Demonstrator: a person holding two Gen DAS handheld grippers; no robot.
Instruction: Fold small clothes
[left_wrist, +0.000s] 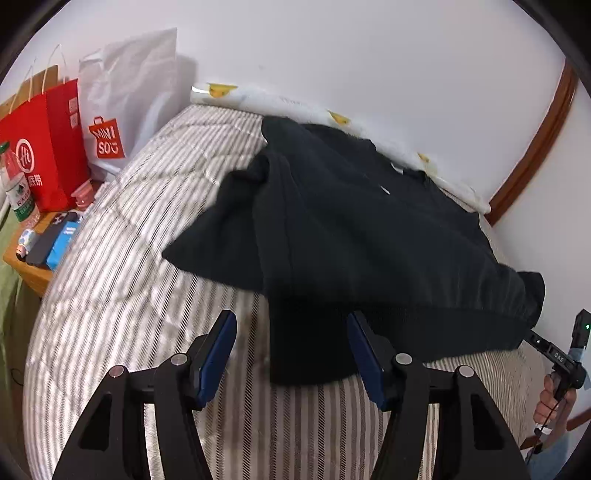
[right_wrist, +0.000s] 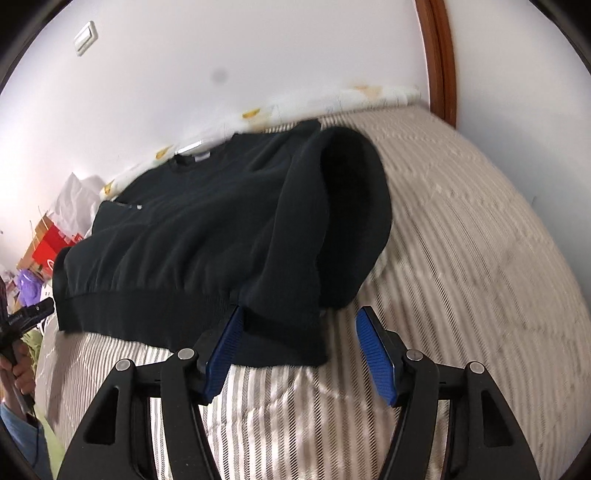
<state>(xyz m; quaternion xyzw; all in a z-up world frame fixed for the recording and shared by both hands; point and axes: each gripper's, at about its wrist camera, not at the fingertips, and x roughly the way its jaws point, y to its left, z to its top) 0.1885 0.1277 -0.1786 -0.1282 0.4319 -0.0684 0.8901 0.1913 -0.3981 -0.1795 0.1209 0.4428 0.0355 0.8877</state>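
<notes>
Left wrist view: the black sweater (left_wrist: 351, 236) is lying flat on the striped bed (left_wrist: 110, 288), neck end up by the wall, ribbed hem (left_wrist: 406, 325) nearest the camera. Both sleeves look already folded in over the body, so it's basically a long rectangle running away from the grippers toward the wall.

The left gripper (left_wrist: 291, 354) has its jaws standing apart with nothing pinched. The folded sleeve's end hangs down between them, but the pads aren't pressing it as far as I can see. Same story on the right gripper (right_wrist: 299, 350): jaws parted, empty, the sweater's near corner sitting just in front of and between them.

So each hand is parked at its own hem corner, left on the left, right on the right, about equally close. The hem edge runs crossways between them, and the long axis points straight ahead. My guess is the next bit is grabbing both hem corners and carrying them up toward the neck (right_wrist: 184, 158). The red bags (left_wrist: 48, 147) sit off to the left, well clear.
</notes>
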